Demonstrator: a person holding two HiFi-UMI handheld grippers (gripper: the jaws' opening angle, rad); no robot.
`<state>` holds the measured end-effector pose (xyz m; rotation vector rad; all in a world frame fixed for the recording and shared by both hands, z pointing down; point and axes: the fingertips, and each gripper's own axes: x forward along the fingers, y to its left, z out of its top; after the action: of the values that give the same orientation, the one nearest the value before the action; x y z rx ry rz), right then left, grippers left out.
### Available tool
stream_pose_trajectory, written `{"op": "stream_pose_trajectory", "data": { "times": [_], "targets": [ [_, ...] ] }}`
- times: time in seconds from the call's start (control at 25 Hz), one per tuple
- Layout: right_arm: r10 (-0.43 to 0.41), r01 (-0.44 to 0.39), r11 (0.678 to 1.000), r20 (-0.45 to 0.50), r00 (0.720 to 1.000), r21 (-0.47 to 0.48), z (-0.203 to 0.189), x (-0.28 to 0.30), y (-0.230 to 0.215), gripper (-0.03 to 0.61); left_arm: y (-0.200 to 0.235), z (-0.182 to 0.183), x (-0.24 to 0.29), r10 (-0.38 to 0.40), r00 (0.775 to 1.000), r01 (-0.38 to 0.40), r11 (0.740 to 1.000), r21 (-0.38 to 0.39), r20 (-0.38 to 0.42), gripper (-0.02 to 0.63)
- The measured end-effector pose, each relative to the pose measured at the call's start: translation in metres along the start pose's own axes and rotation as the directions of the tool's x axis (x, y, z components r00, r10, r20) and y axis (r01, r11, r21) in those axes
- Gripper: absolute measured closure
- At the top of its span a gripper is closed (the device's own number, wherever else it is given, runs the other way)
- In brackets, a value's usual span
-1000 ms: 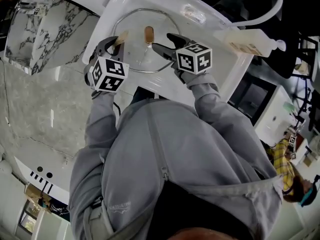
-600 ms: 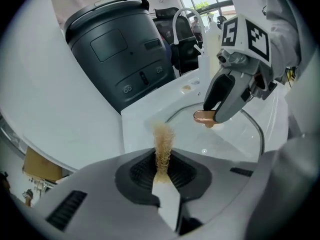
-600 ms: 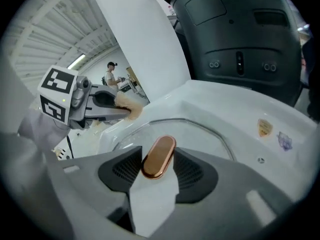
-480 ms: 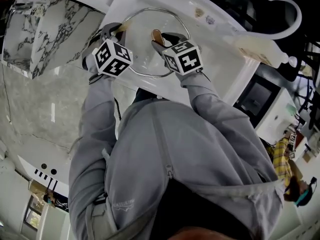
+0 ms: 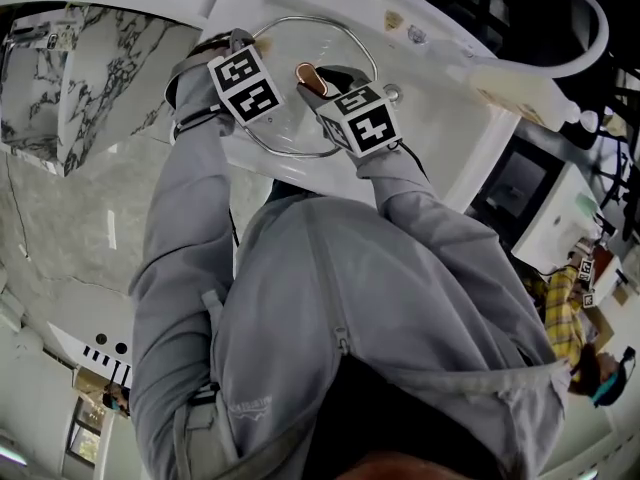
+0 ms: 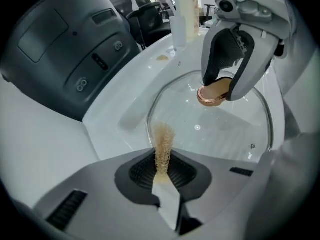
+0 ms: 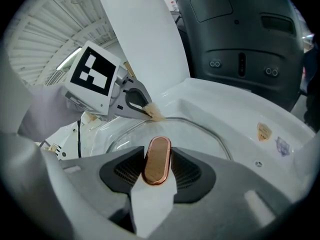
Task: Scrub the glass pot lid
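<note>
The glass pot lid (image 5: 285, 128) lies in the white sink (image 5: 455, 138). Its oval copper-coloured knob (image 7: 157, 160) stands between the pads of my right gripper (image 7: 157, 173), whose jaws have just been closing and now press on it. My left gripper (image 6: 163, 173) is shut on a beige fibrous scrubber (image 6: 163, 143) that sticks out over the lid's near rim (image 6: 150, 119). In the head view the left gripper (image 5: 236, 44) hangs over the lid's left edge and the right gripper (image 5: 322, 78) over its middle. Across the glass, the left gripper view shows the right gripper (image 6: 222, 84) on the knob (image 6: 214, 95).
A soap bottle (image 5: 512, 80) and a curved white faucet (image 5: 580, 13) stand at the sink's right. A drain (image 5: 392, 93) lies beyond the lid. A dark appliance (image 6: 70, 44) rises behind the sink. A marble counter (image 5: 90, 78) lies at the left. Another person (image 5: 572, 318) is at the right edge.
The right gripper has come down over the knob and closed on it. The left gripper has rolled and moved up-right over the lid's left rim, carrying the scrubber.
</note>
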<state>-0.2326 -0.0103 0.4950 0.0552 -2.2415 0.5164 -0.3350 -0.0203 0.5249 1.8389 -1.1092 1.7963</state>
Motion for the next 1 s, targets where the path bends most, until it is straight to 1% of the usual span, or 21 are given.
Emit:
{"op": "stream_pose_trajectory", "data": {
  "times": [0.16,0.28,0.4,0.48,0.8,1.0],
  "targets": [
    [0.004,-0.004,1.0,0.003,1.0,0.01,0.001,0.0,0.0,0.409,-0.011,0.003,0.006,-0.103,0.992,0.107,0.993,0.05,-0.076,0.577],
    [0.005,-0.005,1.0,0.007,1.0,0.011,0.001,0.0,-0.001,0.408,-0.023,0.001,0.005,-0.178,0.974,0.192,0.977,0.09,-0.139,0.579],
    [0.009,-0.009,1.0,0.011,1.0,0.014,0.0,0.0,-0.001,0.408,-0.038,-0.005,-0.001,-0.224,0.961,0.244,0.964,0.11,-0.164,0.58],
    [0.011,-0.012,1.0,0.012,1.0,0.014,0.0,0.001,-0.001,0.408,-0.049,-0.008,-0.005,-0.221,0.96,0.244,0.962,0.122,-0.172,0.58],
    [0.013,-0.013,1.0,0.014,1.0,-0.001,-0.001,0.001,-0.001,0.409,-0.093,-0.019,-0.022,-0.169,0.969,0.197,0.969,0.152,-0.18,0.58],
    [0.018,-0.017,1.0,0.014,1.0,-0.01,-0.001,0.001,-0.001,0.409,-0.125,-0.019,-0.035,-0.175,0.967,0.205,0.966,0.156,-0.186,0.58]
  ]
}}
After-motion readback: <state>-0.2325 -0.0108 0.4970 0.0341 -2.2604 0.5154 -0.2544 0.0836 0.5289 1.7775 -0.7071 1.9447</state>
